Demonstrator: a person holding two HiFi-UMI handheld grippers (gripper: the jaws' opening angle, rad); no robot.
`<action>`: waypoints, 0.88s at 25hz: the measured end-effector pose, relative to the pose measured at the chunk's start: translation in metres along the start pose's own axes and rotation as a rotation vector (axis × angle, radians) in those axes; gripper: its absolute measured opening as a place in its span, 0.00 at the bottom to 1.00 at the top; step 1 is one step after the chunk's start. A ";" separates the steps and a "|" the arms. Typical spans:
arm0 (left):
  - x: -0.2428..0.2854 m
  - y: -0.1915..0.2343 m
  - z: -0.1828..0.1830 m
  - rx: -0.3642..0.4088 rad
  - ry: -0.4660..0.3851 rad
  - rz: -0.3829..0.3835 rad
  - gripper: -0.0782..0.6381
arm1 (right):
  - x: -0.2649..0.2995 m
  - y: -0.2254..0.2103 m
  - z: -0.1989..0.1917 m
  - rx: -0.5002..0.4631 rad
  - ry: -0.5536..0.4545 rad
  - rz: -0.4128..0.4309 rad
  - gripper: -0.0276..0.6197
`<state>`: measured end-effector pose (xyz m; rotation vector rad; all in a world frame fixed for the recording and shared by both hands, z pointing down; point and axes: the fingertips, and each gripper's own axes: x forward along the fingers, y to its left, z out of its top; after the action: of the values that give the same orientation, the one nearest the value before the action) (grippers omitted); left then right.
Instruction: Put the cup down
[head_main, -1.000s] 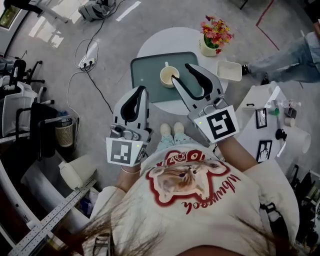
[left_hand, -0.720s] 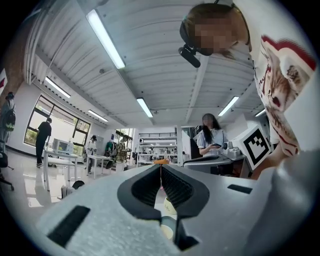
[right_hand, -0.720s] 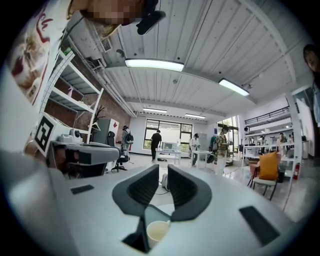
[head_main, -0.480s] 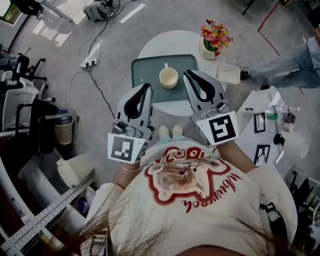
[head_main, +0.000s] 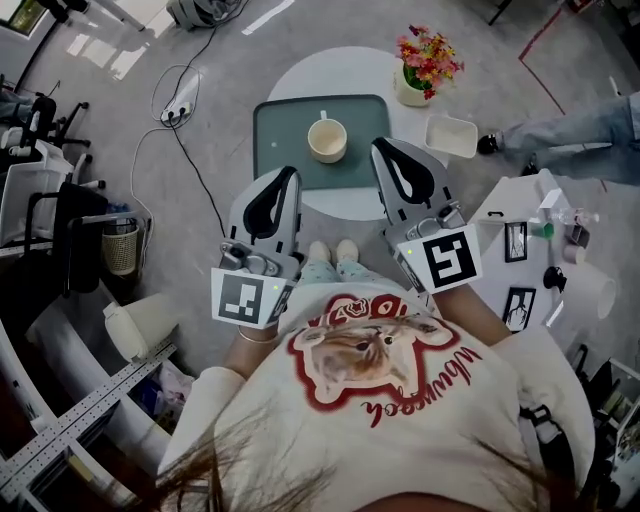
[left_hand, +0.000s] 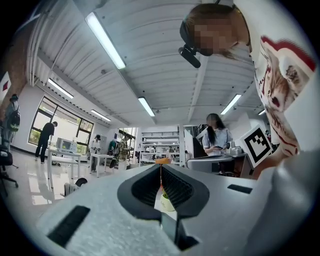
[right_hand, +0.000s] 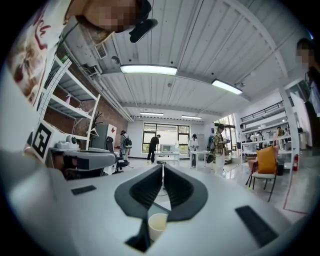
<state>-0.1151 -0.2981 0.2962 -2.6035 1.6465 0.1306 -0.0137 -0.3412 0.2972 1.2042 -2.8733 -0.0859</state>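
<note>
Two grippers, zero cups in them. The cup (head_main: 327, 140) is sitting upright on the green tray (head_main: 285, 150), on the round white tabletop (head_main: 330, 70) in the upper middle of the frame. The left gripper (head_main: 291, 174) is hovering by the tray's lower left corner, fingers pressing together on nothing. The right gripper (head_main: 381, 148) is hanging at the tray's right edge. Its fingers have just been closing and are now meeting on empty air, clear of the cup. My read: the cup's already down, resting flat and away from the flower pot (head_main: 412, 92) and white dish (head_main: 450, 135), so nothing's nudging it.
</note>
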 end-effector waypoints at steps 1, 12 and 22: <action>-0.002 -0.002 0.000 -0.003 0.000 0.002 0.13 | -0.002 0.000 -0.001 0.001 0.001 0.001 0.10; -0.029 -0.010 0.011 0.026 -0.029 0.010 0.13 | -0.021 0.017 0.003 0.003 0.001 0.011 0.10; -0.107 -0.036 0.027 0.029 -0.044 -0.010 0.13 | -0.066 0.077 0.009 0.005 0.003 -0.020 0.10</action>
<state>-0.1293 -0.1840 0.2809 -2.5681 1.6089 0.1618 -0.0225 -0.2399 0.2929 1.2338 -2.8611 -0.0773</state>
